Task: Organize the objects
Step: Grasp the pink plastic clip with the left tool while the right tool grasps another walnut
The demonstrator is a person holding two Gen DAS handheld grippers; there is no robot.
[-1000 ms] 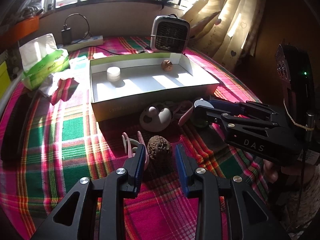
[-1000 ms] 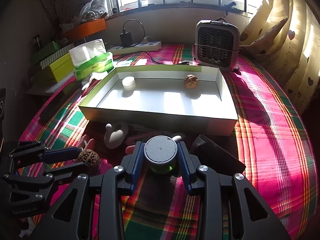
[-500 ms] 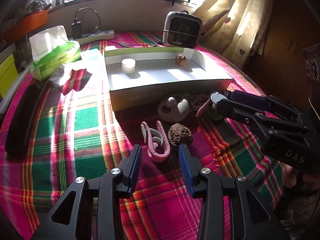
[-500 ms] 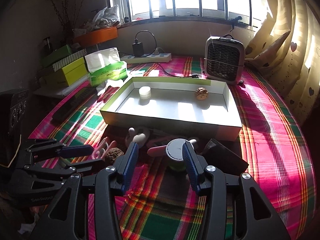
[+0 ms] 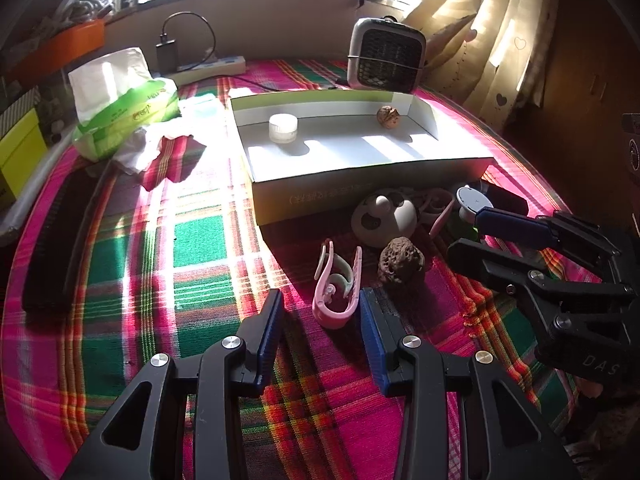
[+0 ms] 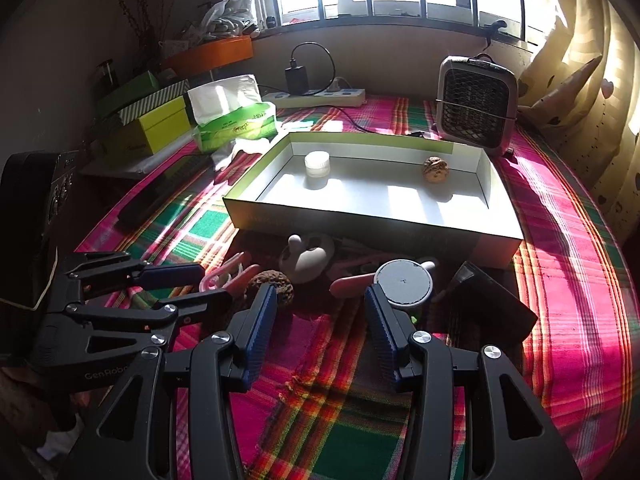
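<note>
With both my left gripper (image 5: 320, 316) and right gripper (image 6: 320, 316) fingers half-spread and empty, I risk nudging the pink clip (image 5: 336, 284) or walnut (image 5: 401, 260) away.

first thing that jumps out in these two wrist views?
The loud pink-and-green plaid tablecloth, sunlit, with a shallow white cardboard tray at its middle holding a small white lidded jar and a brown walnut. In front of the tray sits a shaded clutter: pink plastic clip, dark wrinkled walnut, pale rounded figurine. Both black tongs, left and right, stand open and empty.
</note>
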